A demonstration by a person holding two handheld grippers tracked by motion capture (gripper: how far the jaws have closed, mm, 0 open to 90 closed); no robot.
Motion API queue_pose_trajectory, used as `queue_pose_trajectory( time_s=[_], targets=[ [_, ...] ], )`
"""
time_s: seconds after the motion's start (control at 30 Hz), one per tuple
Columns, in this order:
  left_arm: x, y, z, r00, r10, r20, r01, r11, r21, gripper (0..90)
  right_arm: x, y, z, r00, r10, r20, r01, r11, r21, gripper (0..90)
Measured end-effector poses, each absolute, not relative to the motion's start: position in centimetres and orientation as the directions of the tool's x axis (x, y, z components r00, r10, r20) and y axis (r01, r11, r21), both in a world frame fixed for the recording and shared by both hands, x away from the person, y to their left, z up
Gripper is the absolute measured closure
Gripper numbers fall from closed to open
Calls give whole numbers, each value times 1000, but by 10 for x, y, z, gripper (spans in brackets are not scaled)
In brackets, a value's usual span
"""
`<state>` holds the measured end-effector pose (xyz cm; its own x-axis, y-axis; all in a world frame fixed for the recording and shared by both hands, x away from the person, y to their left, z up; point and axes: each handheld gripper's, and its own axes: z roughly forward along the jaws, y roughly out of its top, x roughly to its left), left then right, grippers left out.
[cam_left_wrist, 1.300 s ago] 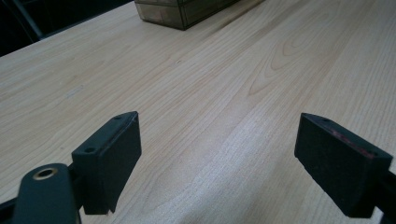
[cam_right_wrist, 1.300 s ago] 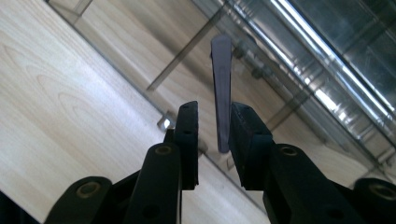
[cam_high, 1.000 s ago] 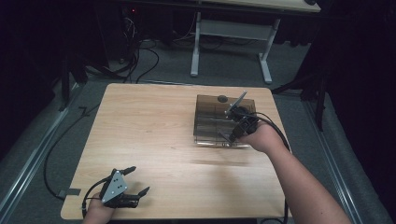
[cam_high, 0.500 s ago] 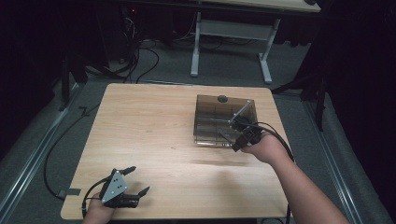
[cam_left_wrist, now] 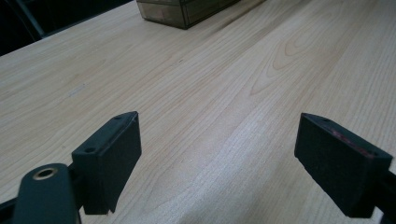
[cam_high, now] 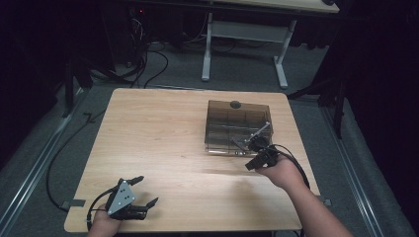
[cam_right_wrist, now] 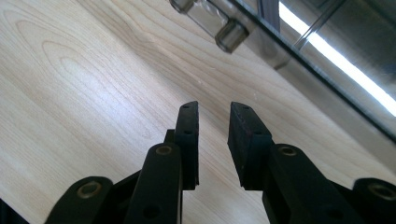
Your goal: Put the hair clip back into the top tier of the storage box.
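Observation:
A smoky see-through box [cam_high: 237, 123] with compartments stands right of the table's middle; its corner shows in the left gripper view as the box [cam_left_wrist: 187, 9]. My right gripper [cam_high: 248, 149] hovers low just in front of the box's near right edge. In its own view the right gripper [cam_right_wrist: 214, 114] has a narrow gap; its jaws have just been opening and nothing lies between them. A clear latch [cam_right_wrist: 212, 21] on the box wall [cam_right_wrist: 327, 60] sits just ahead. My left gripper [cam_high: 148, 189] rests open at the near left corner, the left gripper [cam_left_wrist: 217, 135] wide over bare wood.
The wooden table [cam_high: 158, 133] has its near edge close under both hands. Behind it stands another table with white legs [cam_high: 207, 49]. Cables [cam_high: 54, 163] lie on the grey floor to the left.
The right hand has come down and toward the near side, from over the box's front part to just in front of it. The left gripper has not moved.

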<state>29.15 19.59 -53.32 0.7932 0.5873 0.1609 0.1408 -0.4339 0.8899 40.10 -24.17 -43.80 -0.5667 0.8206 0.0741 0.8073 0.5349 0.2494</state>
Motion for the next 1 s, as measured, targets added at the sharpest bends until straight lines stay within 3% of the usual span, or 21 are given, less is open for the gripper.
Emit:
queue_pose_trajectory(
  time_s=[0.07,0.23,0.43,1.0],
  targets=[
    [292,196,-533,793,587,161,140,-434,890,152,402,-244,-442,-599,798,62,781,566,263,732],
    [292,196,-533,792,588,162,141,-435,889,152,391,-248,-456,-551,828,101,818,511,264,727],
    [292,196,-533,791,589,162,142,-435,889,152,385,-253,-466,-555,825,100,811,511,286,713],
    [292,196,-533,787,596,162,146,-434,889,152,358,-261,-478,-547,833,83,758,451,472,665]
  ],
)
